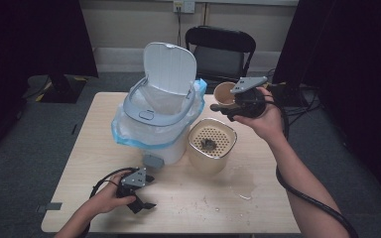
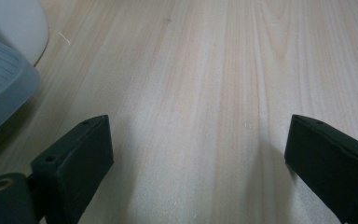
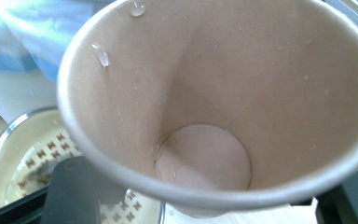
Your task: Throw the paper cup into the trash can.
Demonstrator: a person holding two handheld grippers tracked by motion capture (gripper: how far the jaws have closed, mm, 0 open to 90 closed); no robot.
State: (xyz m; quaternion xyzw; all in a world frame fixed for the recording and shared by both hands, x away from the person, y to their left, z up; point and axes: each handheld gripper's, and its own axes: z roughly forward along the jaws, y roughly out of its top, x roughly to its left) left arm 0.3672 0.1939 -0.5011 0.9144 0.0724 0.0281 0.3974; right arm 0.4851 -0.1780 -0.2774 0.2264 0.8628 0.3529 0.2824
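Above the far right of the surface [image 1: 258, 208], the right gripper [image 1: 226, 110] held a paper cup [image 1: 223, 94] clamped between its jaws, tipped so the mouth faced back toward the hand. The right gripper view looked straight into that cup [image 3: 205, 158]: it was empty, with only a few drops clinging near the rim, which suggests its liquid had been poured off and only the cup remained to be thrown away. Just below it stood a cream strainer tub [image 1: 212, 144] with dark dregs lying on its perforated top, probably placed there to catch liquid and solids apart. Beside the tub sat a white bin [image 1: 155, 116], its lid [image 1: 170, 67] standing upright and a blue-edged bag lining the opening, so that waste could drop in without a hand on the lid. A wet patch [image 1: 243, 186] spread on the wood in front of the tub.

Near the front edge the left gripper [image 1: 144, 191] rested low over bare wood with its jaws wide apart and nothing between them, close to the bin's grey pedal [image 1: 153, 162]. It appeared parked out of the way, or ready to steady the bin.
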